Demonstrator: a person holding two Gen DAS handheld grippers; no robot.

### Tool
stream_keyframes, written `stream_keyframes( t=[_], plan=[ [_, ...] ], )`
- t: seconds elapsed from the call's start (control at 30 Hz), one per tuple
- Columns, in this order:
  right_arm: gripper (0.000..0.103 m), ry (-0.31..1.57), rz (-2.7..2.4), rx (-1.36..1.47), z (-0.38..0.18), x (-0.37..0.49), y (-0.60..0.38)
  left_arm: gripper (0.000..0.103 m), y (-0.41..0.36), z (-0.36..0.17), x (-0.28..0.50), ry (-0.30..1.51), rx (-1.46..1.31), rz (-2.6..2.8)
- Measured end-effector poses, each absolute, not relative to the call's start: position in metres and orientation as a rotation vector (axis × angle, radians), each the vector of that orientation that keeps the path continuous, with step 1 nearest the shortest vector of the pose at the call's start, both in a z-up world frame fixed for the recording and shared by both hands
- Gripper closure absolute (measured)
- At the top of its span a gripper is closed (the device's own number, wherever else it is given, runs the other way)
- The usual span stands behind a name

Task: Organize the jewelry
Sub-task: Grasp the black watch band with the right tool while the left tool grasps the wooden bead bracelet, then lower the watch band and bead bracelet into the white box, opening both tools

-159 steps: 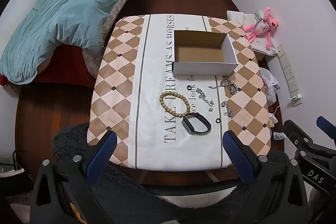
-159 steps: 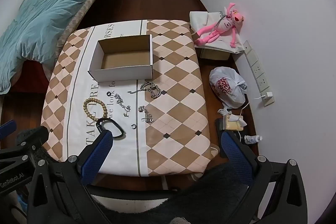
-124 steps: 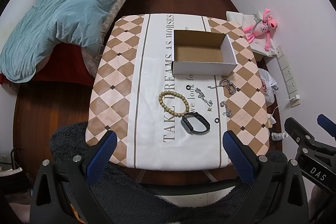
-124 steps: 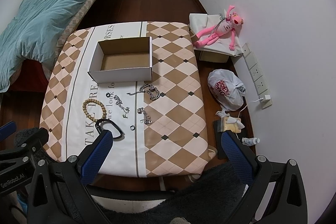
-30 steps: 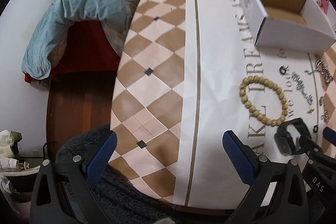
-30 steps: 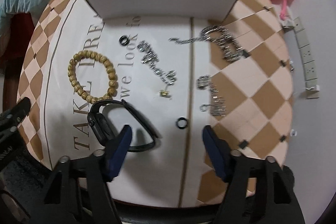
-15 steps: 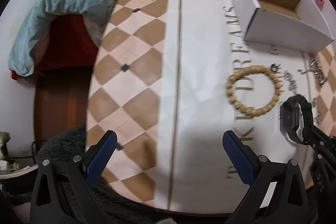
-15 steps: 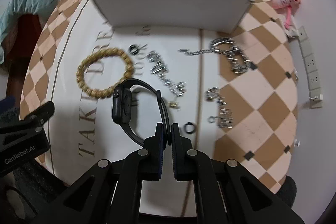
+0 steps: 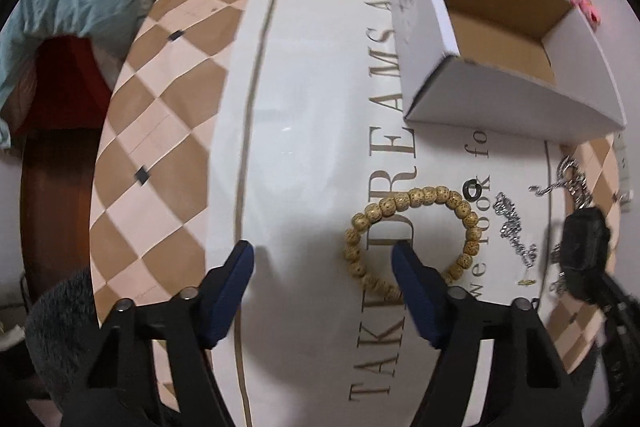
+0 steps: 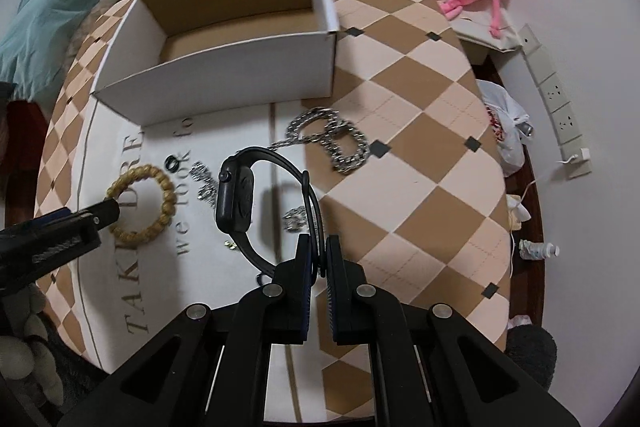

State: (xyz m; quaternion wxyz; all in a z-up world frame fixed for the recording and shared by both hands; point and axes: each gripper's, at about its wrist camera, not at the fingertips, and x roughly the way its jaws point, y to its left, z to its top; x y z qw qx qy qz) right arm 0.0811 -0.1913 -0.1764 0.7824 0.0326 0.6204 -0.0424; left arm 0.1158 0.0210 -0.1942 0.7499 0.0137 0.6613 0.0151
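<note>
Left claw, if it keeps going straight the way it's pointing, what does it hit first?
Probably the tablecloth. The open left claw points down at bare white cloth, with the bead bracelet around its right finger. Depth is unclear.

Tablecloth (image 9: pixel 312 131) print — "TAKE DREAMS AS HORSES", smaller script "we look fo…" — remainder hidden.

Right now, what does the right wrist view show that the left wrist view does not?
Only the right wrist view shows the right gripper shut on the strap of the black watch, plus the wall sockets.

Only the left wrist view shows the left gripper open, its right finger over the wooden bead bracelet.

Both show the cardboard box with nothing visible inside, the bracelet, the small black ring and the silver chains on the tablecloth.
</note>
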Motion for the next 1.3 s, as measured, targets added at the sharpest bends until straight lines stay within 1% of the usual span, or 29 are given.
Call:
stream_keyframes(
  t=[0.07,0.1,0.13,0.17,0.2,0.23,0.3,0.47,0.83,1.1,1.3],
  plan=[
    [0.096,1.341,-0.099,0.073,-0.178,0.082,-0.194,0.042,0.015,-0.197,0.115,1.428,0.060,0.009],
    [0.096,1.342,-0.102,0.074,-0.179,0.082,-0.195,0.047,0.012,-0.196,0.113,1.411,0.075,-0.005],
    [0.096,1.343,-0.105,0.076,-0.180,0.082,-0.197,0.055,0.007,-0.195,0.110,1.399,0.081,-0.022],
    [0.096,1.343,-0.107,0.078,-0.181,0.081,-0.198,0.061,0.005,-0.194,0.109,1.394,0.074,-0.044],
    [0.096,1.344,-0.109,0.079,-0.182,0.081,-0.198,0.076,-0.001,-0.192,0.107,1.393,0.065,-0.062],
    [0.096,1.344,-0.110,0.079,-0.182,0.082,-0.198,0.089,-0.003,-0.191,0.106,1.389,0.061,-0.079],
    [0.096,1.343,-0.108,0.084,-0.182,0.082,-0.198,0.096,-0.007,-0.190,0.107,1.388,0.074,-0.085],
    [0.096,1.325,-0.101,0.096,-0.174,0.077,-0.197,0.096,0.000,-0.177,0.097,1.362,0.035,-0.105],
    [0.096,1.269,-0.049,0.138,-0.142,0.077,-0.197,0.097,0.013,-0.103,0.080,1.237,-0.039,-0.168],
    [0.096,1.187,0.006,0.153,-0.097,0.108,-0.197,0.097,-0.001,-0.051,0.122,1.125,-0.071,-0.230],
    [0.096,1.157,0.025,0.147,-0.081,0.156,-0.195,0.097,-0.009,-0.037,0.163,1.094,-0.082,-0.252]
  ],
)
